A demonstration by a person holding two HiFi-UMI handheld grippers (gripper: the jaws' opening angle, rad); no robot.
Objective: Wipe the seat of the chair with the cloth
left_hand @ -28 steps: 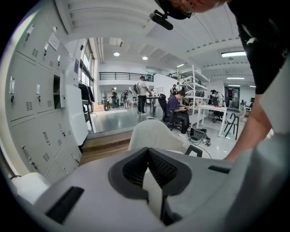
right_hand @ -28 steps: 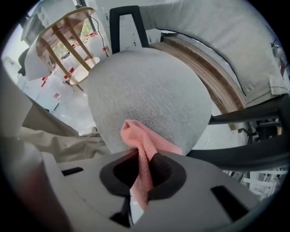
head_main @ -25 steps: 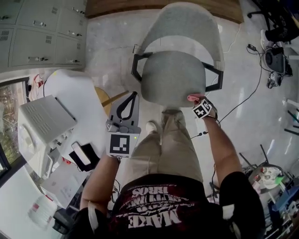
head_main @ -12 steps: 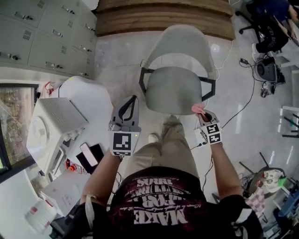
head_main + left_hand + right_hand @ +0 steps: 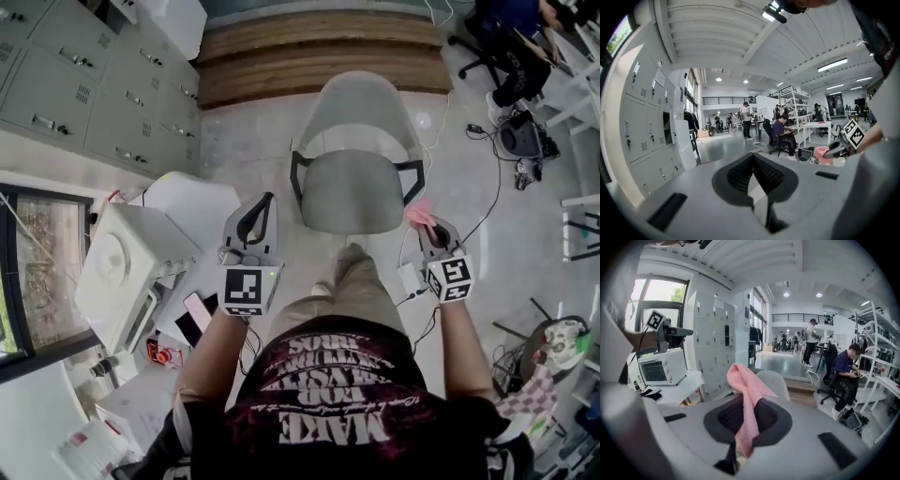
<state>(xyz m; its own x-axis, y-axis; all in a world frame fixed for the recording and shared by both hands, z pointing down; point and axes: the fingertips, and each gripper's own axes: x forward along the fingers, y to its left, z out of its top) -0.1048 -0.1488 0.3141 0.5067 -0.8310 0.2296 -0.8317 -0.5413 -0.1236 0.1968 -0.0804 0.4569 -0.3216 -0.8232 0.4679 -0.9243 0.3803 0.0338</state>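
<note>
The grey chair stands in front of me, its seat (image 5: 352, 192) bare, with black armrests and a pale backrest (image 5: 356, 103). My right gripper (image 5: 427, 225) is to the right of the seat's front corner, off the chair, shut on a pink cloth (image 5: 419, 214). In the right gripper view the cloth (image 5: 747, 394) sticks up from between the jaws and the chair's backrest (image 5: 774, 380) shows behind it. My left gripper (image 5: 265, 200) is to the left of the seat, shut, with nothing in it. In the left gripper view its pads (image 5: 759, 171) meet, and the pink cloth (image 5: 824, 154) shows at right.
A white table (image 5: 192, 202) at left carries a white oven (image 5: 122, 272) and a phone (image 5: 199, 314). Grey lockers (image 5: 84, 84) line the far left. A wooden step (image 5: 319, 52) lies behind the chair. Cables (image 5: 492, 187) trail on the floor at right; a seated person (image 5: 511, 37) is far right.
The right gripper has come off the seat's front right edge and moved right with the cloth. The chair now looks farther away and the left gripper has stayed beside it.
</note>
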